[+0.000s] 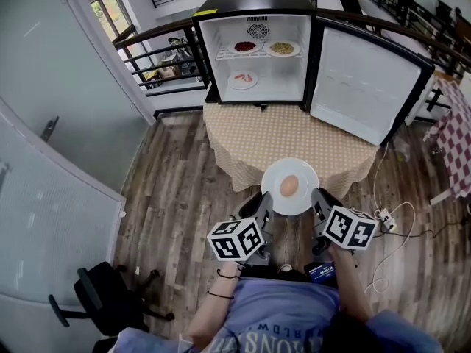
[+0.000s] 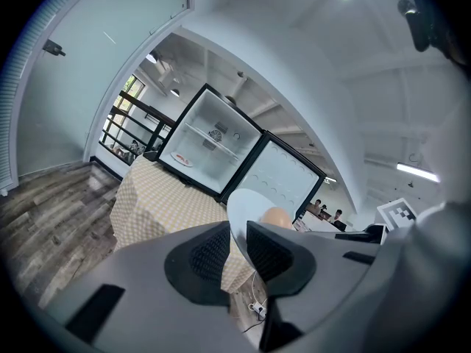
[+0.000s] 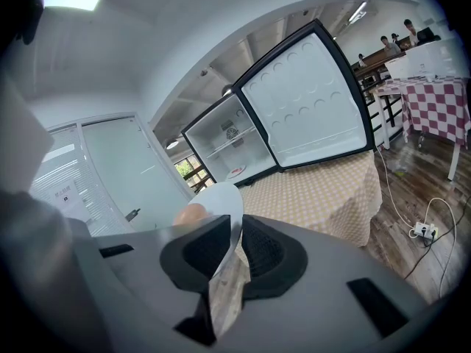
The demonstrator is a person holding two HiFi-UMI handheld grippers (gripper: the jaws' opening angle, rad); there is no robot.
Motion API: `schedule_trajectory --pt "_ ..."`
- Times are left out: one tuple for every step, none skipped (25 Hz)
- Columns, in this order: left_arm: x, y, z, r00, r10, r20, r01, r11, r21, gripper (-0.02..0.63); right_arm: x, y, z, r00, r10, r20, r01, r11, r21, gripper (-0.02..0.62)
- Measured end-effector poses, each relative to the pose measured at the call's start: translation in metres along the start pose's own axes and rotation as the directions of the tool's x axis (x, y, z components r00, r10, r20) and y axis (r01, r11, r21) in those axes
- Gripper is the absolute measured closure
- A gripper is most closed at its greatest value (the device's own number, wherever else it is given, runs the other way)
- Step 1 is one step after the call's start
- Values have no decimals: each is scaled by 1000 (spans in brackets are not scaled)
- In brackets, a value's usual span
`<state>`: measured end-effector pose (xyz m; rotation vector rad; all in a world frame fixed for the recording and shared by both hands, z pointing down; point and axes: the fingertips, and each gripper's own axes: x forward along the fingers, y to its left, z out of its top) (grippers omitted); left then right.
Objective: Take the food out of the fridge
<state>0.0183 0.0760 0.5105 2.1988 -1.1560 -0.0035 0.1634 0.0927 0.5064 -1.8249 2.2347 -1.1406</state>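
I hold a white plate (image 1: 274, 176) level in front of my chest, above the near edge of the table (image 1: 287, 131). A round tan piece of food (image 1: 289, 186) lies at its centre. My left gripper (image 1: 266, 209) is shut on the plate's left rim, and my right gripper (image 1: 317, 201) is shut on its right rim. In the left gripper view the plate (image 2: 246, 206) runs between the pads of the left gripper (image 2: 237, 252), with the food (image 2: 277, 217) behind. In the right gripper view the plate (image 3: 221, 197) sits edge-on in the right gripper (image 3: 236, 245).
The small black fridge (image 1: 254, 17) stands open on the checked tablecloth, its door (image 1: 364, 83) swung right. Inside are a plate of red food (image 1: 245, 47), a plate of yellow food (image 1: 282, 48) and a lower plate (image 1: 243, 79). A power strip (image 1: 384, 219) lies on the floor; an office chair (image 1: 96, 300) is lower left.
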Motion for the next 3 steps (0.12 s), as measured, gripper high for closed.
schedule_trajectory --pt "1 1 3 1000 0 4 0 1000 4 529 2 1 1 1000 6 0 -6 1000 -1 534" --pt "1 2 6 1000 -1 9 1 1000 8 529 5 3 2 1000 12 1 -12 1000 -3 534" --pt "2 3 9 1000 -1 13 1 1000 12 529 7 4 3 1000 19 2 -19 1000 -4 534"
